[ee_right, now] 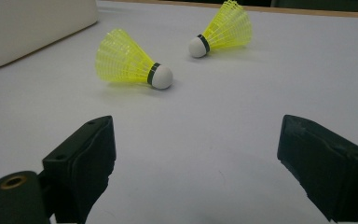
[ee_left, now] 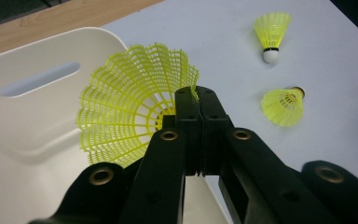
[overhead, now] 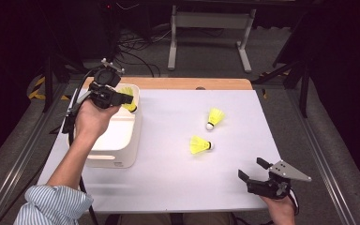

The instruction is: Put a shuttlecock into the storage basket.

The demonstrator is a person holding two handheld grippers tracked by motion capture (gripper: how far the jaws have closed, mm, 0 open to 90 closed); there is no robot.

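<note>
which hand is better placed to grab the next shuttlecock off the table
Right, most likely. The right gripper rests open on the table, jaws facing the nearer shuttlecock. The left gripper is shut on a held shuttlecock above the white bin, so it is busy.

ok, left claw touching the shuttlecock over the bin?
Touching. Left gripper view: left claw jaws are clamped shut on the shuttlecock's skirt edge.

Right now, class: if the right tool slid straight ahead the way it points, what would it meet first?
Probably the nearer yellow shuttlecock lying on the white table; the open right tool has bare surface before it, though depth is uncertain.
</note>
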